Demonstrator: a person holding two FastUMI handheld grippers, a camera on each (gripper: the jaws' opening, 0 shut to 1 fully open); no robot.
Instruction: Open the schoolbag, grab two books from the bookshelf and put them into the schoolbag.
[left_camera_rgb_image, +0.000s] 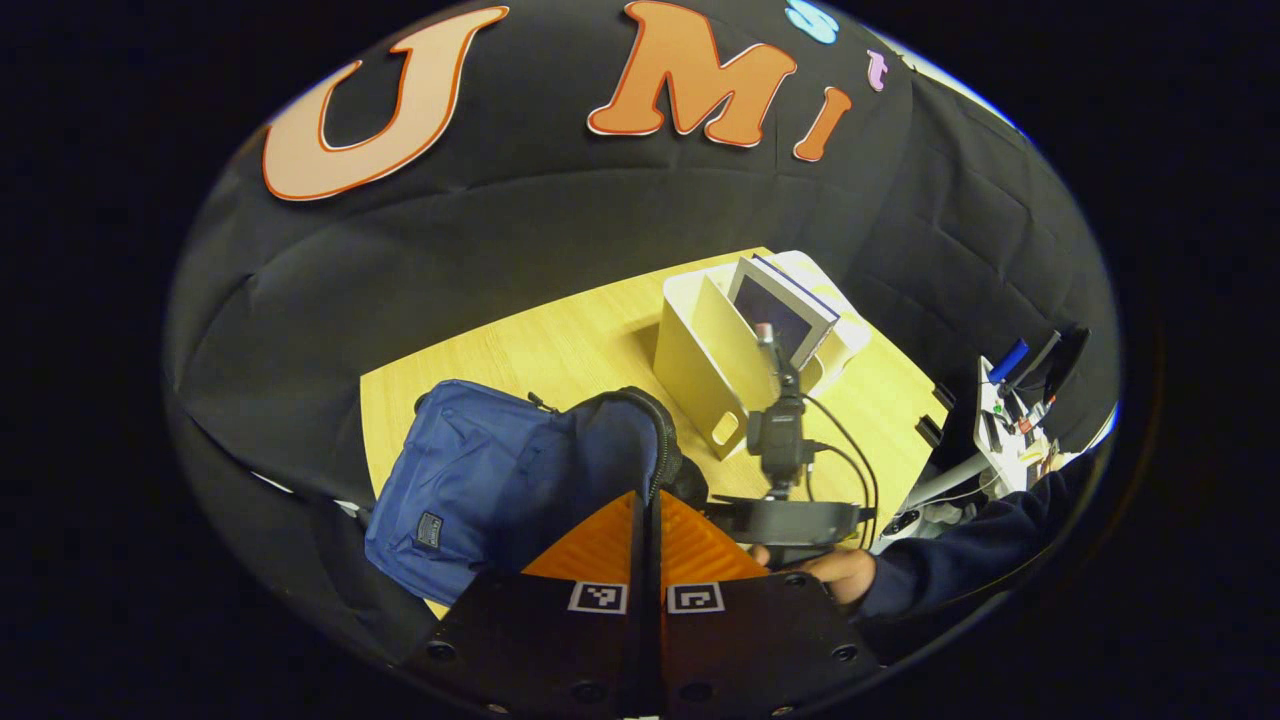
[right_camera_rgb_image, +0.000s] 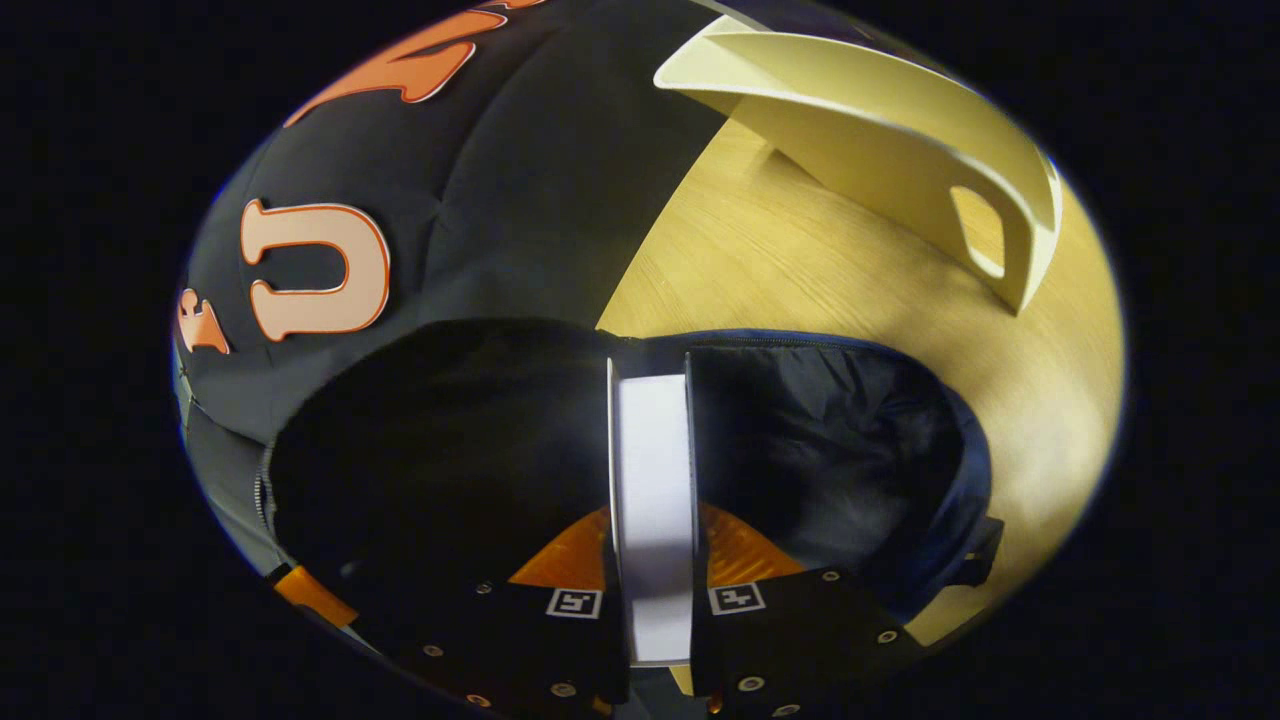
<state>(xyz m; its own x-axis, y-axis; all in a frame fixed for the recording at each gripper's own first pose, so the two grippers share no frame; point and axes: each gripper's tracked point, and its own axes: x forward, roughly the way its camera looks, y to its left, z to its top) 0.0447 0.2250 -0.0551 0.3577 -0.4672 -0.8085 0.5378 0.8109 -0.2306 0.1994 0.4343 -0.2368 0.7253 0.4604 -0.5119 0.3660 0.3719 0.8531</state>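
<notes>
In the left gripper view, your left gripper (left_camera_rgb_image: 648, 520) has its jaws clenched together, and they appear to pinch the dark rim of the blue fabric schoolbag (left_camera_rgb_image: 480, 480) just ahead of the tips, probably to keep the mouth propped open; whether fabric is truly caught between them is too hidden to tell. Beyond and right of the jaws, the cream plastic bookshelf (left_camera_rgb_image: 715, 375) stands upright on the pale wooden table (left_camera_rgb_image: 560, 345), with one purple-covered book (left_camera_rgb_image: 780, 310) leaning in it. A hand (left_camera_rgb_image: 840, 572) in a dark sleeve holds the other gripper just right of your jaws.

In the right gripper view, your right gripper (right_camera_rgb_image: 652, 540) grasps a white-edged book (right_camera_rgb_image: 652, 480) edge-on between its jaws, pointing into the bag's open black interior (right_camera_rgb_image: 830, 450). The zip edge curves close around the jaws on both sides, so room is tight sideways but open straight ahead. The bookshelf (right_camera_rgb_image: 900, 130) sits well beyond, up and right.
</notes>
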